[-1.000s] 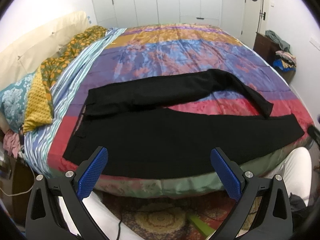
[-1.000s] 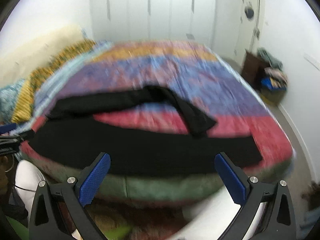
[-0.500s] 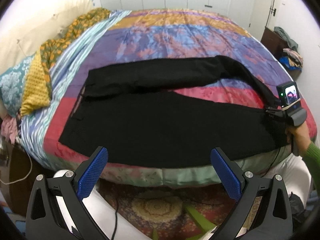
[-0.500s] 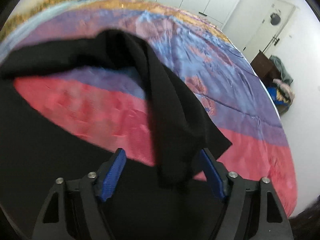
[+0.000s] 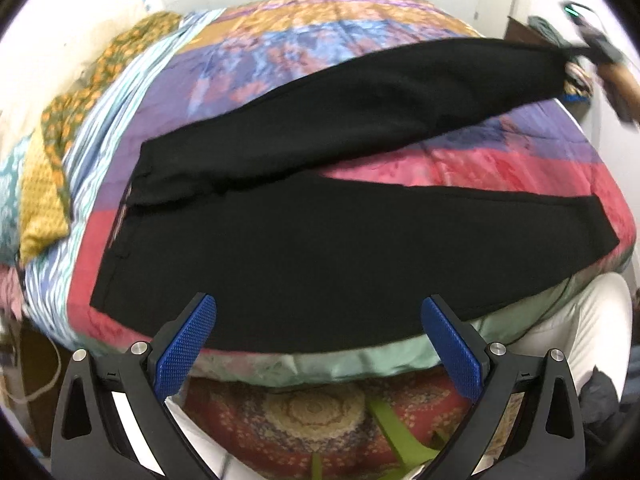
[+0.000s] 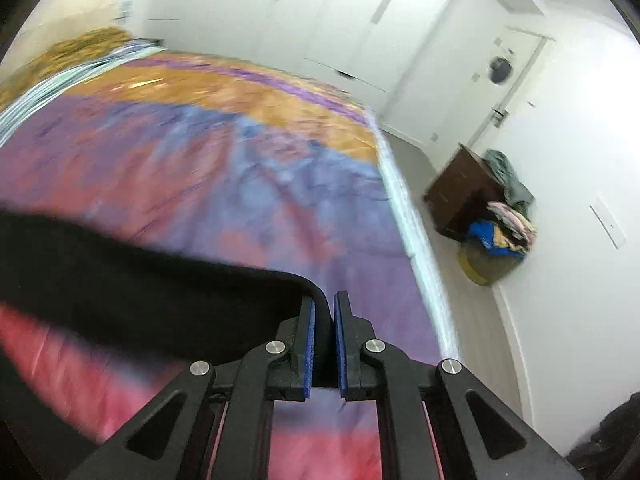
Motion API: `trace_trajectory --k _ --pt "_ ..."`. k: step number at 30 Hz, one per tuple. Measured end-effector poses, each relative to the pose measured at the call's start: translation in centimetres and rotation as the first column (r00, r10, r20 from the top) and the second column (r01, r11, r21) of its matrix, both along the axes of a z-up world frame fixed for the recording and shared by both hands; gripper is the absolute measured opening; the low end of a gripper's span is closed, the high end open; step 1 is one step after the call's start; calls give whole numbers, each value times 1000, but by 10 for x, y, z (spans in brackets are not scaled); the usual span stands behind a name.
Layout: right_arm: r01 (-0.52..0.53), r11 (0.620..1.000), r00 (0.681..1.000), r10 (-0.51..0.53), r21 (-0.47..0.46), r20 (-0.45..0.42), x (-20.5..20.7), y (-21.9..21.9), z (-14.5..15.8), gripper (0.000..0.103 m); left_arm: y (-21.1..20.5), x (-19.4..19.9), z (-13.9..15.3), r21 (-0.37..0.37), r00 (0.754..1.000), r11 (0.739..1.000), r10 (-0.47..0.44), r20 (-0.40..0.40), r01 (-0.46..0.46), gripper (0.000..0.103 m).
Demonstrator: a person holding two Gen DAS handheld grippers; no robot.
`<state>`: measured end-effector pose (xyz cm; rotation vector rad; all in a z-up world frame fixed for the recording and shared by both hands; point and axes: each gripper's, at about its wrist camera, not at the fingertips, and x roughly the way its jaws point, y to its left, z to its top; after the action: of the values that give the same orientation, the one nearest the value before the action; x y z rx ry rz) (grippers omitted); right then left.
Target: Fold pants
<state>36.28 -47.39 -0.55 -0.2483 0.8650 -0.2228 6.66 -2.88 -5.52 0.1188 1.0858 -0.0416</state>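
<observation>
Black pants (image 5: 320, 256) cover striped quilt (image 5: 320, 36) — clothes heap (image 6: 502, 220) beside bed.

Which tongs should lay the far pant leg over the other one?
The right tongs: they are closing on that leg's end, holding it lifted. The left tongs are open and hold nothing.
</observation>
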Motion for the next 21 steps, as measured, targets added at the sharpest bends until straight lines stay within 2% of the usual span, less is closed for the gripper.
trace_trajectory --k 1,2,3,5,8,9,11,12,13,15,17,18,21 --pt "63 997 998 -62 50 -29 27 -19 -4 27 -4 -1 1 9 1000 1000 -11 6 11 102" --pt "103 992 994 -101 73 -28 40 -28 -8 47 -4 -2 2 16 1000 1000 -16 7 16 102" --pt "170 981 985 -168 97 -28 51 -42 -14 55 -4 -2 3 23 1000 1000 -16 7 16 102" --pt "245 955 969 -244 168 -26 49 -59 -30 55 1 -2 0 29 1000 1000 2 3 -2 102" --pt "262 903 964 -264 340 -40 21 -73 -60 55 17 8 -14 -1 997 998 60 -43 -61 102" --pt "266 870 963 -259 416 -75 9 -78 -79 55 22 12 -21 -15 995 997 80 -65 -81 102" --pt "303 773 952 -271 557 -142 -16 -91 -117 54 28 19 -31 -37 990 994 99 -97 -103 102" --pt "317 726 947 -275 610 -165 -24 -96 -134 55 29 21 -34 -38 991 994 98 -87 -101 102" --pt "330 655 943 -268 680 -200 -34 -99 -155 55 31 28 -37 -27 995 995 90 -54 -91 102" --pt "336 600 940 -261 726 -220 -45 -94 -180 54 36 46 -45 16 997 997 80 6 -80 102" --pt "277 616 960 -214 737 -182 -48 -72 -186 54 57 87 -58 66 991 989 130 42 -133 102" --pt "205 644 979 -149 737 -142 -45 -48 -181 54 70 107 -62 62 985 984 161 61 -165 102" --pt "33 656 998 19 754 -61 -22 16 -159 54 114 176 -78 76 953 955 275 130 -286 102"
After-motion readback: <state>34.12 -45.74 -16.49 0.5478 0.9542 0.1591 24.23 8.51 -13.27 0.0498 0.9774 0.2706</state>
